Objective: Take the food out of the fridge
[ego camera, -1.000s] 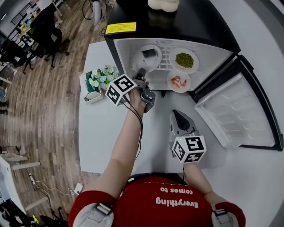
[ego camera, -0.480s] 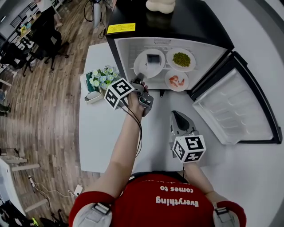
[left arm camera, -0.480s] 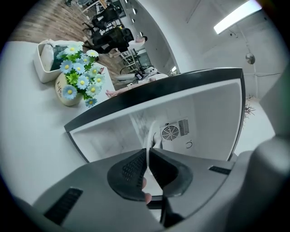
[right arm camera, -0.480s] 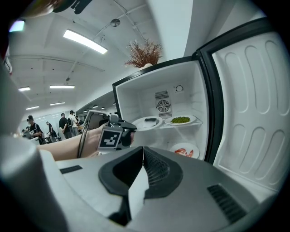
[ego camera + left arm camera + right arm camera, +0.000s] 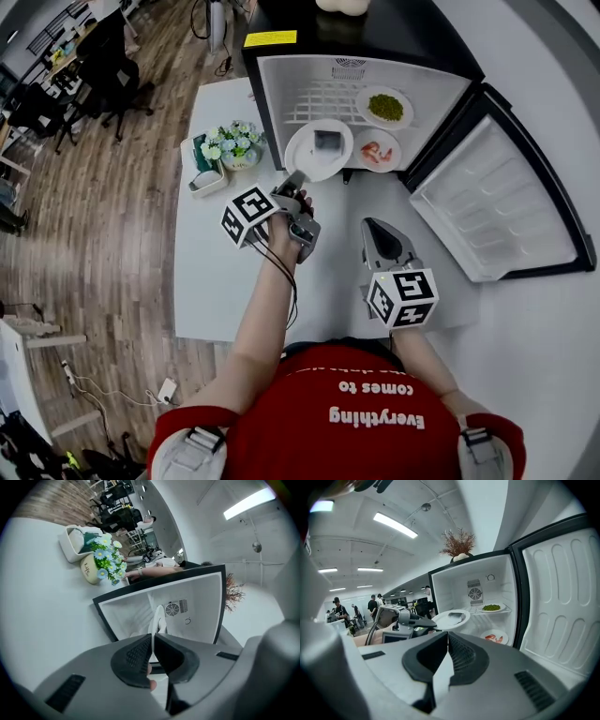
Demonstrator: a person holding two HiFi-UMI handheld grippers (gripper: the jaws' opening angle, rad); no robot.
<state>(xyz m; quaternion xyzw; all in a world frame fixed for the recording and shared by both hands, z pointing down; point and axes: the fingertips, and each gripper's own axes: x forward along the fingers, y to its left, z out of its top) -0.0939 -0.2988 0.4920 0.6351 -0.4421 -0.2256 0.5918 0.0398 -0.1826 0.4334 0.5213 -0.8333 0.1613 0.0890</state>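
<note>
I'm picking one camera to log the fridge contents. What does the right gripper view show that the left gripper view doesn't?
Only the right gripper view: the greens plate, the shrimp plate below it, the open door, and the left gripper from outside. Only the left gripper view: the flowers, and that gripper's jaws, just closed, pressing the held plate by its rim. Both: the fridge, its fan vent, the held plate.
</note>
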